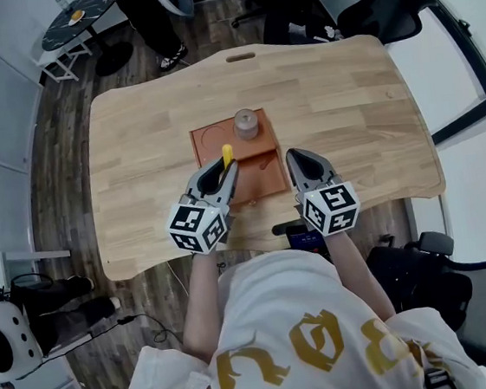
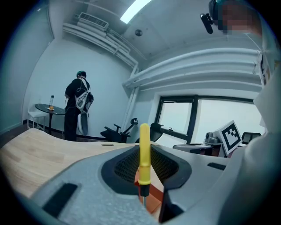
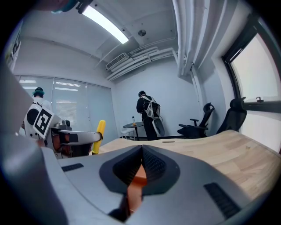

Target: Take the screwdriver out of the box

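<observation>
Clamping the screwdriver (image 2: pixel 144 145) upright — left tongs (image 1: pixel 226 173), handle up.

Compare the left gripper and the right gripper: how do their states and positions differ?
The left gripper is shut on the yellow-handled screwdriver, handle upright; the right gripper is shut on nothing. The left gripper is above the orange box; the right gripper is beside its right edge. Both carry a marker cube.
</observation>
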`<action>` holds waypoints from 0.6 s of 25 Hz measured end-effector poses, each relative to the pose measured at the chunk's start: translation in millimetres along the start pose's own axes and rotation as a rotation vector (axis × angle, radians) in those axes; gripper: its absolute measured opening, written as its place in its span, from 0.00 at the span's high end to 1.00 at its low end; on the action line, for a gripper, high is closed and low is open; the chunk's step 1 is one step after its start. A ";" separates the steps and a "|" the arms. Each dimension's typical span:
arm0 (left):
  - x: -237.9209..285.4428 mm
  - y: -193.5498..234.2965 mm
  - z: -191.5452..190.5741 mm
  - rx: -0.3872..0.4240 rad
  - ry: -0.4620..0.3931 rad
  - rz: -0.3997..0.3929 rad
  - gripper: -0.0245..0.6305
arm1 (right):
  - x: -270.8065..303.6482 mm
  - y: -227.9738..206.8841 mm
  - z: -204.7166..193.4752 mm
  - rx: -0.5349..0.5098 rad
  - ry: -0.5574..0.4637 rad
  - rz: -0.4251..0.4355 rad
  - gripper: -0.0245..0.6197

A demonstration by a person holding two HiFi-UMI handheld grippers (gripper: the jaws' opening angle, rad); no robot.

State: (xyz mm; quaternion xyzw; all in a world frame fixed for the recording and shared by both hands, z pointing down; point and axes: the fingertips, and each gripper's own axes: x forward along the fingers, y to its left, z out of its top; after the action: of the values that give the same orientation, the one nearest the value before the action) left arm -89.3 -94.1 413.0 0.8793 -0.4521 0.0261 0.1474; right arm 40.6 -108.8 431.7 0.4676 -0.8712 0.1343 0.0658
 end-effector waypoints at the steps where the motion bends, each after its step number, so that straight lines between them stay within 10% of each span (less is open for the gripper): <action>1: -0.8 -0.8 0.6 0.003 -0.001 0.001 0.84 | -0.5 2.1 0.3 0.001 -0.004 0.007 0.95; 15: -20.5 9.9 -0.1 0.000 -0.012 0.033 0.84 | 1.7 17.5 -2.8 -0.021 -0.003 0.035 0.95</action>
State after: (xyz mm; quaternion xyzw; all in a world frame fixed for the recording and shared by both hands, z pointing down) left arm -109.3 -83.4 411.7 0.8718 -0.4676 0.0232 0.1440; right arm 25.0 -100.1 431.7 0.4518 -0.8806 0.1258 0.0670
